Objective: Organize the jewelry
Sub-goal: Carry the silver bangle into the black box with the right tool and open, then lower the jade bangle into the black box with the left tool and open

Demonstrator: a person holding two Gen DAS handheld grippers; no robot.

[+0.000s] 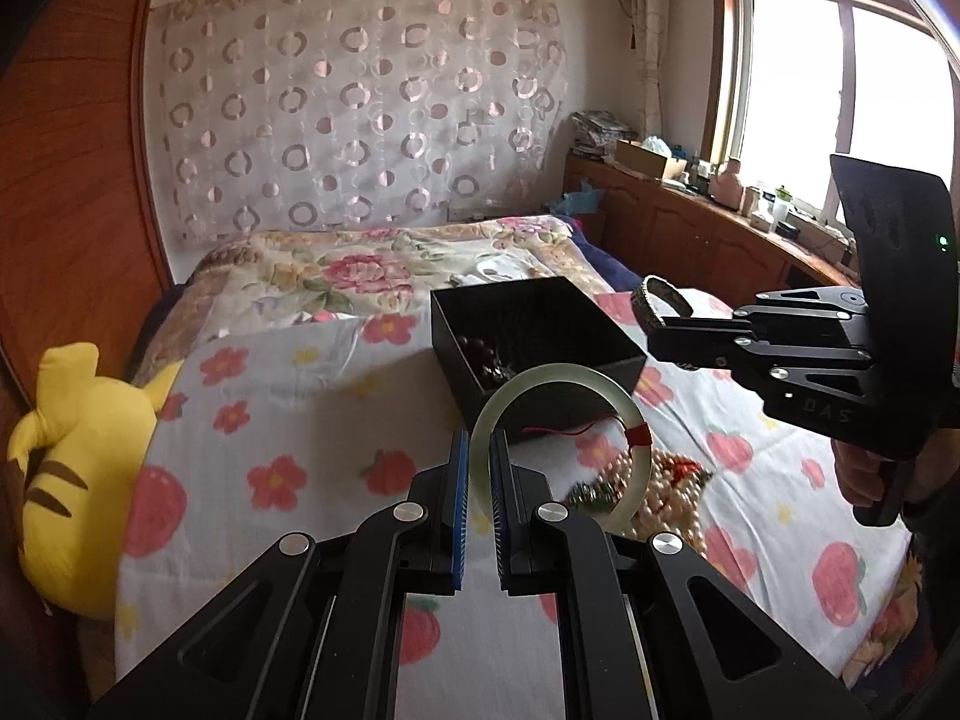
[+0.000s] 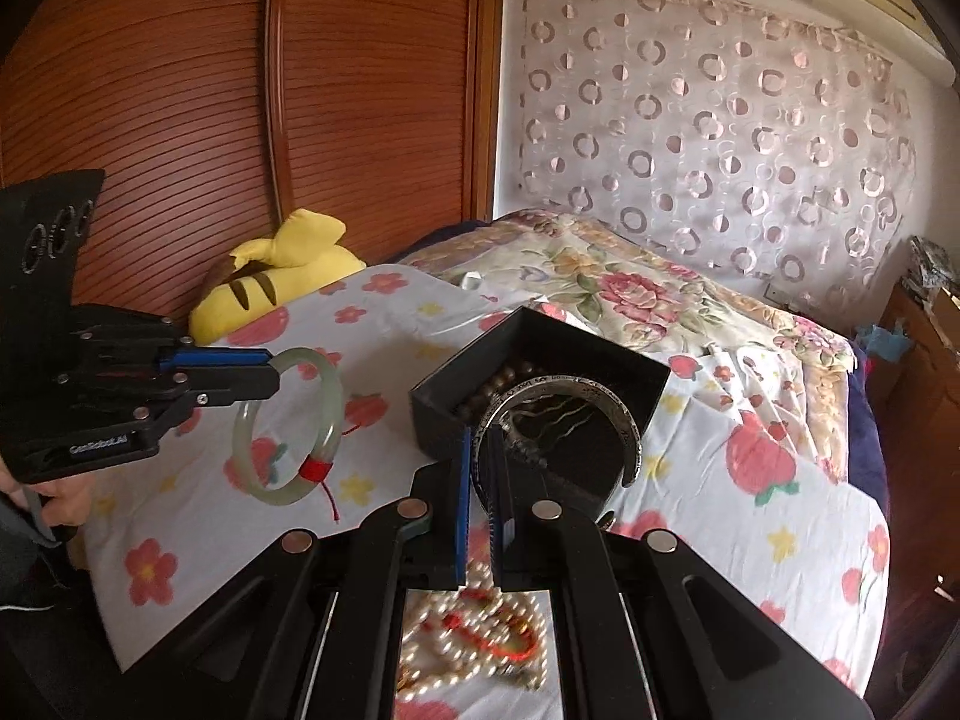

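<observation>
My left gripper is shut on a pale green jade bangle with a red thread, held in the air over the bed. From the right wrist view the same left gripper and jade bangle hang at the left. My right gripper is shut on an engraved silver cuff bracelet, raised just in front of an open black box. The black box holds dark bead strings. In the left wrist view the right gripper carries the silver cuff beside the box.
A pile of pearl necklaces and red-corded pieces lies on the flowered bedsheet below the grippers. A yellow plush toy sits at the bed's left edge by a wooden wardrobe. A hand holds the right gripper's handle.
</observation>
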